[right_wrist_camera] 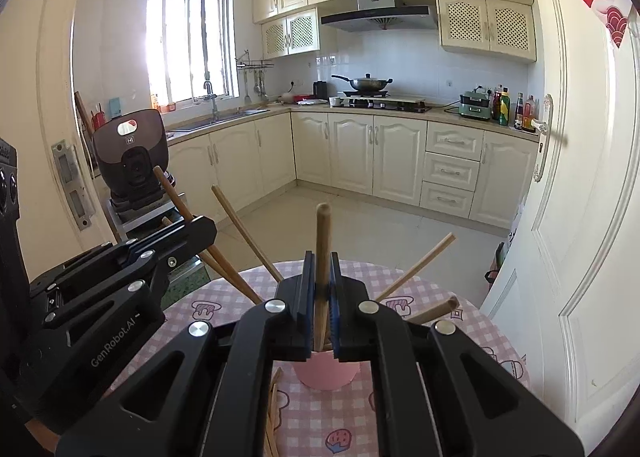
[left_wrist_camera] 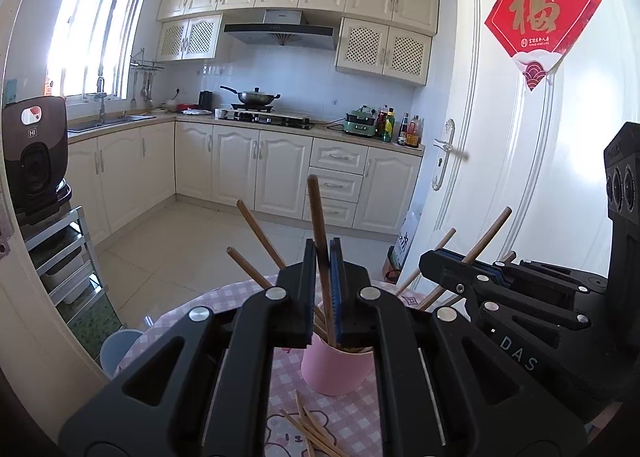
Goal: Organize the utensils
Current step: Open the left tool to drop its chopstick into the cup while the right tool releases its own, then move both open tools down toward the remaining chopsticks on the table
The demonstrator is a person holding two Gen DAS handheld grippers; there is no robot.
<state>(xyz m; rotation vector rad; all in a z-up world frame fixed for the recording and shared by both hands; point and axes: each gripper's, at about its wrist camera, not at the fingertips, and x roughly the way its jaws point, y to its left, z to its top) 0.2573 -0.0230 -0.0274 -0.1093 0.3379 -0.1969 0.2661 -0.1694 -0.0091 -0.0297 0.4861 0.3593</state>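
Left wrist view: both hand-held grippers (left_wrist_camera: pixel 322 289) (right_wrist_camera: pixel 320 293) clamp chopsticks (left_wrist_camera: pixel 318 225) above crowded pink cup (left_wrist_camera: pixel 334 373).

A wok (left_wrist_camera: pixel 258 97) sits on the stove (left_wrist_camera: pixel 266 119) under a range hood (left_wrist_camera: pixel 279 33). Sauce bottles (left_wrist_camera: pixel 400 128) stand beside a green cooker (left_wrist_camera: pixel 361 124). A red paper charm (left_wrist_camera: pixel 540 23) hangs on the white door (left_wrist_camera: pixel 520 161).
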